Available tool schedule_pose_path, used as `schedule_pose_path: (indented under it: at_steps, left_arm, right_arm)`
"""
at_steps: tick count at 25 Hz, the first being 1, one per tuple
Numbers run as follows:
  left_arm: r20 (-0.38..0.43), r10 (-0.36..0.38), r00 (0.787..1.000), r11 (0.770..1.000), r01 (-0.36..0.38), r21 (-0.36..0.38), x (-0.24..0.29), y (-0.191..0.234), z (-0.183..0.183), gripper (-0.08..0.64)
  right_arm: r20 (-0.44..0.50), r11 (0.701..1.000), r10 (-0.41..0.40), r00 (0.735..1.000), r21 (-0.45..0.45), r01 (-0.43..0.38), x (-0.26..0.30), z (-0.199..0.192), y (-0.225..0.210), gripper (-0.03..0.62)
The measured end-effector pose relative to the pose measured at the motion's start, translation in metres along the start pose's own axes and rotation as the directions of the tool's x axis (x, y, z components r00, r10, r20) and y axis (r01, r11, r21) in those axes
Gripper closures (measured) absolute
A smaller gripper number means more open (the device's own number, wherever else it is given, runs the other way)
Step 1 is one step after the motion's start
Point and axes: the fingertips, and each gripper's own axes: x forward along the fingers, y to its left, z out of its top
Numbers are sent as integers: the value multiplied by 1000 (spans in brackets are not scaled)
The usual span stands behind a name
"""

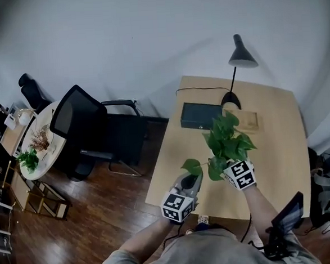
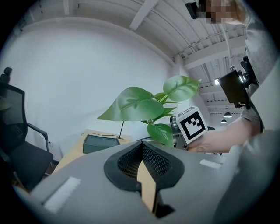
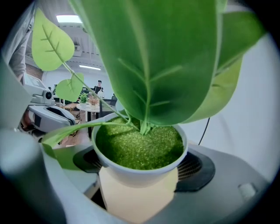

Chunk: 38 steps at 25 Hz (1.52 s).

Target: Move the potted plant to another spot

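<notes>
- Right gripper view: leaves of the potted plant (image 3: 144,148) run off the top edge. The right gripper (image 3: 139,188) covers the pot's lower wall.
- Head view: I cannot see the pot under the foliage.
- Left gripper view: the left gripper (image 2: 146,179) body blocks the pot.
- Items on the round table (image 1: 43,161) are too small to identify.

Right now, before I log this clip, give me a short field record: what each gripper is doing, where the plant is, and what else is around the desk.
left gripper: jaws together, nothing between them
right gripper: jaws closed on the pot of the potted plant
potted plant: over the near part of the desk; lifted or resting, cannot tell
also on desk: black lamp and dark box, both at the far side
beside desk: black office chair
</notes>
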Motion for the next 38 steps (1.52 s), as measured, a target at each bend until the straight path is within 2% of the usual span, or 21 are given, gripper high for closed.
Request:
schedule_pose_path:
  at_steps: [7,13,20,28,38]
  left_arm:
    - [-1,-61,998,998,61,-5,-25,-34,-7,566]
    - [-18,-139,990,990,138,-12,-26,-68,-21,566]
    - [-36,-224,974,974,225,17,-6,-110,-24,566]
    - [-57,-263,963,964,265,36,60,-170,-33,566]
    - [-90,-268,959,962,272,32,177,-260,-46,566]
  right_arm:
    - [-35,996,-83,996,21,84,-54,-20,15,98]
    - [-54,987,-151,987,42,153,-99,-36,16,98]
    - [-63,970,-230,971,70,234,-142,-57,-11,98]
    - [-74,960,-258,963,94,264,-185,-97,-77,98]
    - [-84,955,-259,962,126,268,-245,-159,-199,98]
